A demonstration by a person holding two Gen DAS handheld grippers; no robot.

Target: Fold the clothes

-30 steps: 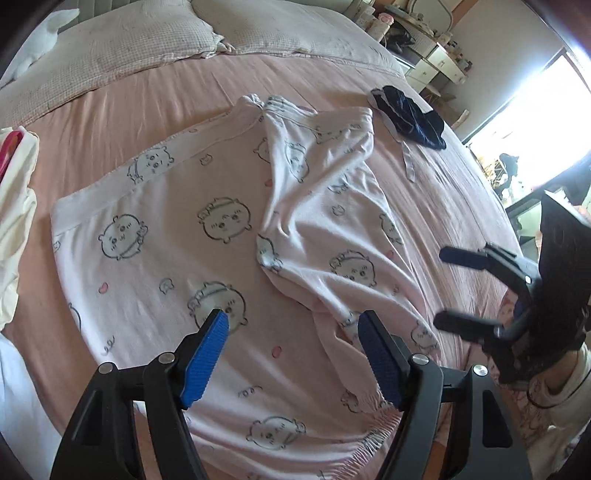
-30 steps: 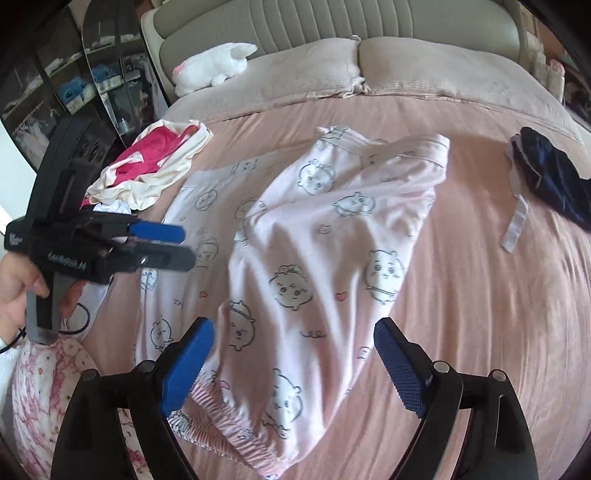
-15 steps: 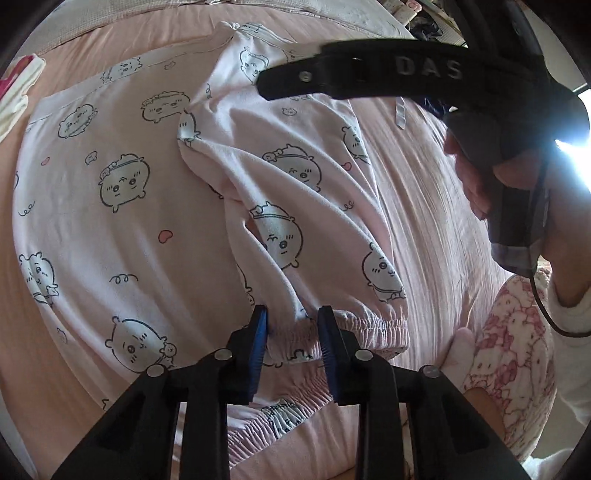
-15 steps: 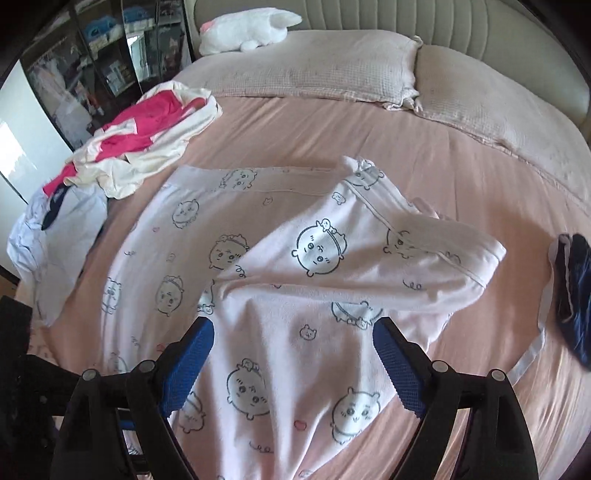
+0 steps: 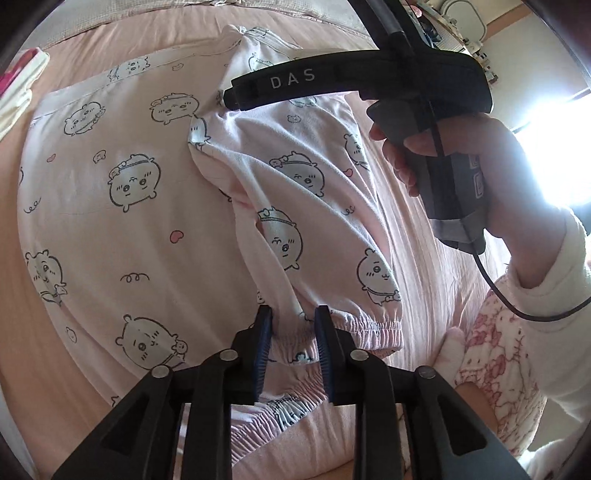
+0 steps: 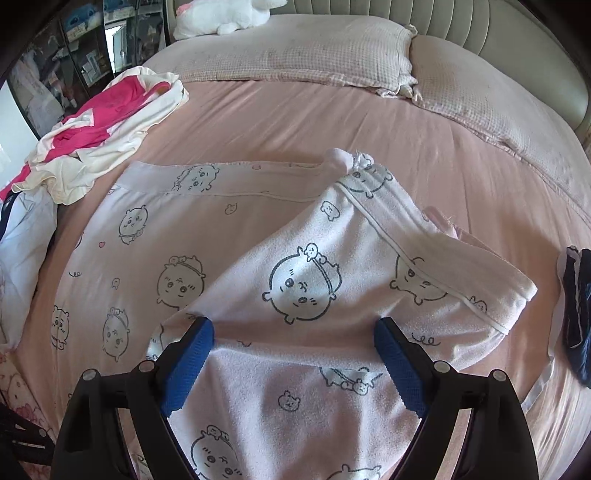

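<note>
Pale pink pajama trousers [image 5: 129, 221] printed with cartoon animals lie spread on the pink bed, one leg folded over the other. In the left wrist view my left gripper [image 5: 292, 314] stands at the near edge with the top leg's gathered cuff [image 5: 362, 326] bunched between its blue pads; its jaws are opening slightly, still pressed on the fabric. My right gripper [image 6: 293, 328] hangs wide open just above the folded-over leg [image 6: 295, 284], below the waistband [image 6: 221, 192], with nothing between its pads. A hand [image 5: 461, 155] holds its handle over the trousers.
A heap of pink and cream clothes [image 6: 103, 122] lies at the left of the bed, with a white garment [image 6: 22, 240] below it. A dark navy garment [image 6: 578, 314] sits at the right edge. Pillows [image 6: 295, 55] and a white plush toy [image 6: 221, 14] line the headboard.
My left gripper came down to the top leg's cuff and went from wide open to closed on it. My right gripper swept across above the trousers toward the waistband, staying open.
</note>
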